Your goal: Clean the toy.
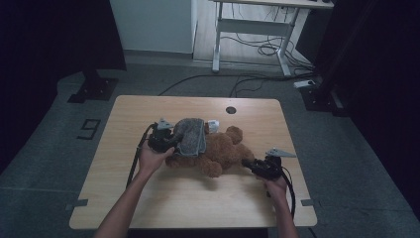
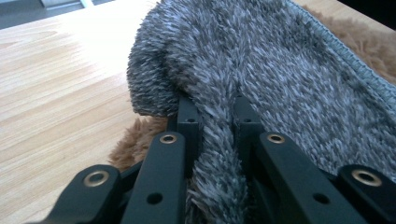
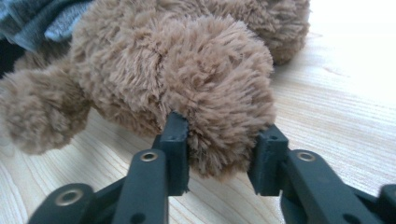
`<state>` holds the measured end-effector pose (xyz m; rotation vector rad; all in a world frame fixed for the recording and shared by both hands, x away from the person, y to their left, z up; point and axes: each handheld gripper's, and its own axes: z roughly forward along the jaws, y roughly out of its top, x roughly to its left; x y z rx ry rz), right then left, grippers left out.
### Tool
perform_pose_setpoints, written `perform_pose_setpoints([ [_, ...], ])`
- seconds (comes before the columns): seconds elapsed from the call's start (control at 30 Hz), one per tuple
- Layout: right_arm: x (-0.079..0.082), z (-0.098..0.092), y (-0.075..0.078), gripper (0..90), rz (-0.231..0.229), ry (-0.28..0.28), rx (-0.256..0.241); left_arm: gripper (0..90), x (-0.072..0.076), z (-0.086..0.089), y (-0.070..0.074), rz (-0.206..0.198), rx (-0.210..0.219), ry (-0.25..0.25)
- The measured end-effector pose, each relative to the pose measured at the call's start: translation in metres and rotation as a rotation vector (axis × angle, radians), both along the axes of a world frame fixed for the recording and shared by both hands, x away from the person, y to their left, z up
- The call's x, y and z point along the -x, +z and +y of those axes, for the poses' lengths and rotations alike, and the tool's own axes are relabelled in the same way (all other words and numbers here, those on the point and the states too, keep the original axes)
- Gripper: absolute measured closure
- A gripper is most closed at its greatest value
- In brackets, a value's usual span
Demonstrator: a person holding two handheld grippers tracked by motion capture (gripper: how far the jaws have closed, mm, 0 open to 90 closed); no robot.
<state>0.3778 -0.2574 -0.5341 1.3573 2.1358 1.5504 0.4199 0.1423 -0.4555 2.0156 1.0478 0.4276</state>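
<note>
Near the table's [image 1: 148, 208] front, the right gripper [image 1: 250, 165] has its jaws clamped around one plush limb of the brown teddy bear [image 1: 223, 151], which lies mid-table. Farther back, the left gripper [image 1: 166, 140] – wrist angled inward – pinches a fold of the grey fleece garment [image 1: 190, 136] covering the bear's body.

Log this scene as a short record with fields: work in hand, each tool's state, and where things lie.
work: dressing or undressing a teddy bear in a grey fleece garment; which one cannot be told
left tool: shut on a fold of the garment
right tool: jaws around a paw of the bear, pressing into the fur
bear: lying on the table
garment: over the end of the bear nearest the left tool
</note>
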Motion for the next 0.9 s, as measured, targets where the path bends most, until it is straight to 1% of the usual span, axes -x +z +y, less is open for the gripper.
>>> perform_pose_setpoints([
  [0.07,0.002,-0.001,0.002,58.1,-0.016,-0.005,-0.004,78.2,0.004,0.000,-0.001,-0.007,-0.002,-0.007],
  [0.13,0.005,-0.002,0.006,52.0,-0.025,-0.017,-0.032,78.6,0.007,0.001,-0.003,-0.012,0.002,-0.012],
  [0.2,0.006,-0.005,0.010,47.5,-0.030,-0.024,-0.055,78.6,0.011,0.002,-0.004,-0.022,-0.003,-0.017],
  [0.23,0.007,-0.007,0.013,43.7,-0.033,-0.027,-0.070,78.7,0.012,0.002,-0.004,-0.026,-0.001,-0.018],
  [0.27,0.008,-0.008,0.015,41.3,-0.039,-0.034,-0.074,78.7,0.014,0.002,-0.005,-0.030,0.001,-0.017],
  [0.43,0.009,-0.011,0.030,36.5,-0.074,-0.041,-0.094,78.7,0.023,0.004,-0.008,-0.038,0.008,-0.031],
  [0.53,0.006,-0.009,0.041,34.6,-0.088,-0.034,-0.090,78.8,0.030,0.005,-0.008,-0.042,0.008,-0.042],
  [0.57,0.004,-0.006,0.045,33.8,-0.093,-0.024,-0.091,78.8,0.032,0.005,-0.009,-0.042,0.010,-0.045],
  [0.6,0.001,-0.003,0.048,32.9,-0.088,-0.011,-0.080,78.8,0.035,0.005,-0.010,-0.043,0.013,-0.046],
  [0.73,-0.013,0.015,0.056,29.8,-0.050,0.054,-0.038,78.8,0.041,0.007,-0.012,-0.037,0.035,-0.051],
  [0.8,-0.020,0.029,0.056,28.0,-0.032,0.099,-0.015,78.7,0.043,0.009,-0.013,-0.033,0.047,-0.054],
  [0.83,-0.021,0.033,0.055,27.1,-0.025,0.108,-0.013,78.7,0.045,0.010,-0.014,-0.030,0.055,-0.055],
  [0.9,-0.024,0.045,0.050,25.4,-0.002,0.131,0.006,78.7,0.047,0.010,-0.015,-0.030,0.055,-0.061],
])
